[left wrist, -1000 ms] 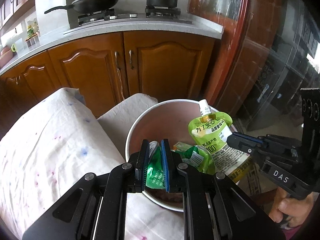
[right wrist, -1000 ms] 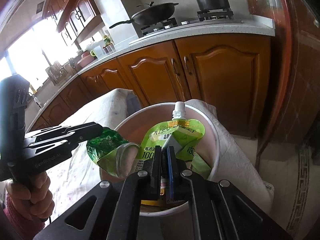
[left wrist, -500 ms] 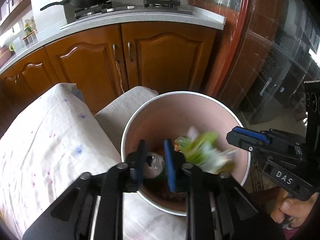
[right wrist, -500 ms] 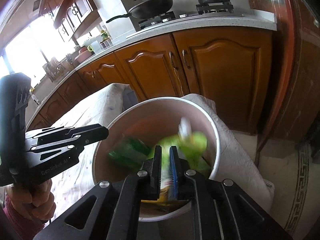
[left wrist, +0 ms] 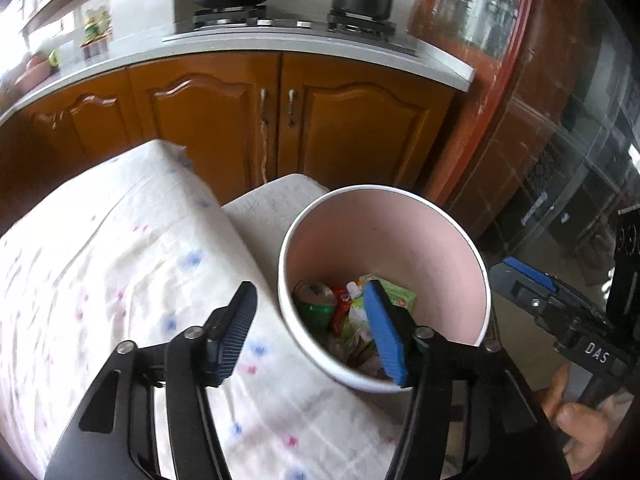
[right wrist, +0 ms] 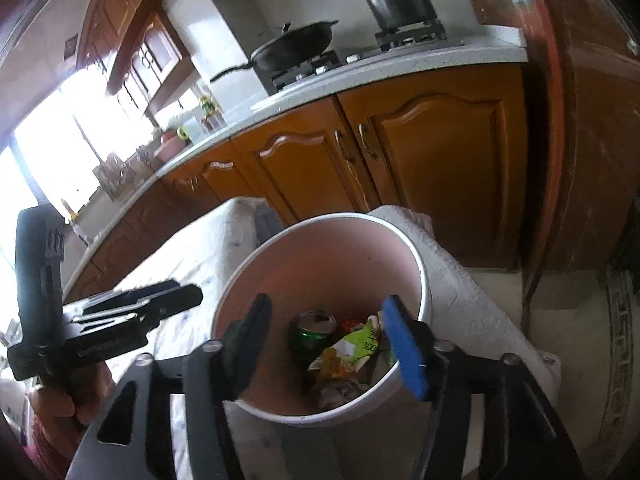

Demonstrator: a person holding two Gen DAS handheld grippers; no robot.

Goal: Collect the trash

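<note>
Dropped since the earlier frame, the green spouted drink pouch (right wrist: 360, 346) and crumpled green wrapper (left wrist: 394, 300) now lie inside the pink round plastic bin (left wrist: 384, 236), both left tool (left wrist: 310, 334) and right tool (right wrist: 334, 350) are opening empty above it, so the release step is judged done and further trash must be sought next.

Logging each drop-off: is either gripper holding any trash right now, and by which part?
Nothing is held. The left gripper and right gripper are both opening, empty; the trash lies in the bin.
</note>
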